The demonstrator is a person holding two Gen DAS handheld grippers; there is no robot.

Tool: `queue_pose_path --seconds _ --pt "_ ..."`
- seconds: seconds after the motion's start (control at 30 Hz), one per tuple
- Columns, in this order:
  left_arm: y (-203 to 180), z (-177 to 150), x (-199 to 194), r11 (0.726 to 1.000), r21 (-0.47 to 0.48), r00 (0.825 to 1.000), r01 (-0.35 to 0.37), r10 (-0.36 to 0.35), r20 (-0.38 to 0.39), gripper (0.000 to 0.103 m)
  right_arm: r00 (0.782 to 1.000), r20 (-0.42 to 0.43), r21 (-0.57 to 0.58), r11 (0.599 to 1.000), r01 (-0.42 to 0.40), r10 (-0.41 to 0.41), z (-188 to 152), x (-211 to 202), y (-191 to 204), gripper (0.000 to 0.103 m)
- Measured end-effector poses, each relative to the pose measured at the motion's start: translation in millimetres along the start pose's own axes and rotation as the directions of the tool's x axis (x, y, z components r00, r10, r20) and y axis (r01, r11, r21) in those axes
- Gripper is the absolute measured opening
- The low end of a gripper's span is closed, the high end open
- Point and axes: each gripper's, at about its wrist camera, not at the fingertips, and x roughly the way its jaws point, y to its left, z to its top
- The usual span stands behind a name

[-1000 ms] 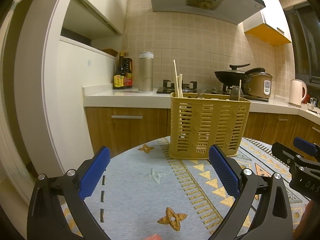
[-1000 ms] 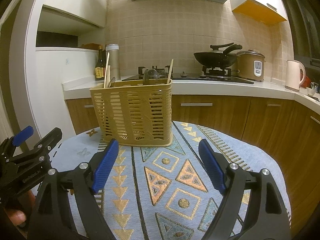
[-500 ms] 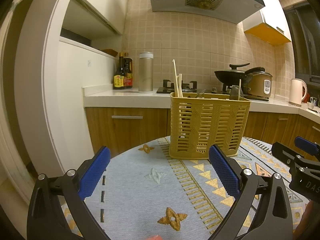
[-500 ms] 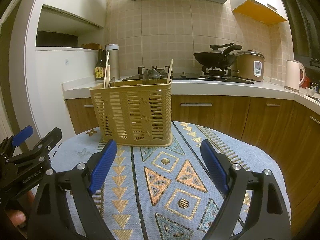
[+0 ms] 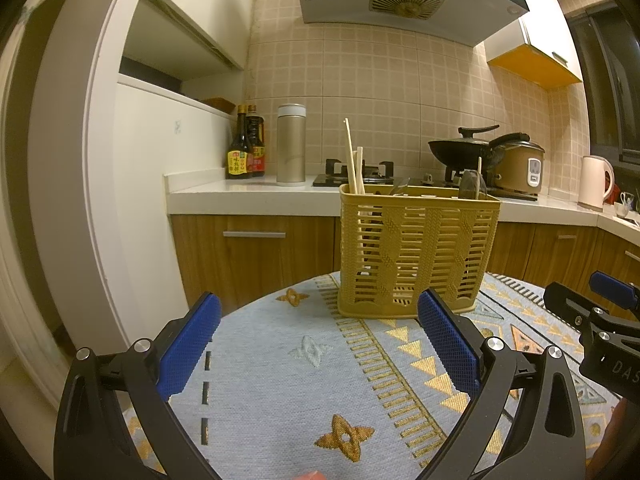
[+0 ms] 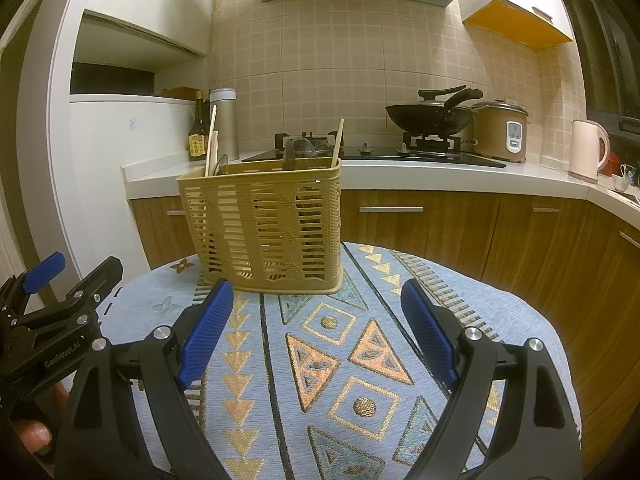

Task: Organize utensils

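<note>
1. Over the last second almost nothing is changing. In both wrist views the yellow slatted plastic utensil basket is sitting in the same place on the round worktop with the blue patterned cloth; the right wrist view is shifting only slightly.
2. The left gripper is hovering near the basket with its blue-padded jaws spread wide and nothing between them.
3. The right gripper is likewise hovering near the basket, jaws wide apart and empty. Neither gripper is touching the basket.
4. Judgement: with both grippers idling and no loose utensil showing on the cloth around the basket, the sorting is appearing complete or paused; no grasp is under way.
5. The task items are standing inside the basket: pale wooden chopsticks at its left end, a single pale stick and a dark rounded utensil head towards its right end.
6. The left wrist view is showing the basket's long face and, to the right of the basket, part of the right gripper's black frame. It is also showing a small red-orange scrap at the bottom edge, nearer the camera than the basket; what it is cannot be told.
7. The right wrist view is showing the basket's right end wall, which the other view is hiding, plus a clear spoon-like head above the rim, and the left gripper with a fingertip of the holding hand to the left of the basket.
</note>
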Motion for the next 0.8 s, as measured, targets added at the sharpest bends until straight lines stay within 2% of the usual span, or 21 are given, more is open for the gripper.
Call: queue_pose_path --seconds 0.27,0.8 --pt "-0.8 -0.3 0.4 1.000 0.001 1.000 0.000 0.000 0.001 0.095 1.000 0.000 0.001 1.000 0.001 -0.001 0.1 -0.1 -0.8 0.085" --pt "-1.2 -1.6 1.7 1.000 0.005 1.000 0.001 -0.001 0.000 0.095 1.000 0.002 0.002 1.000 0.005 -0.005 0.0 0.1 -1.1 0.085"
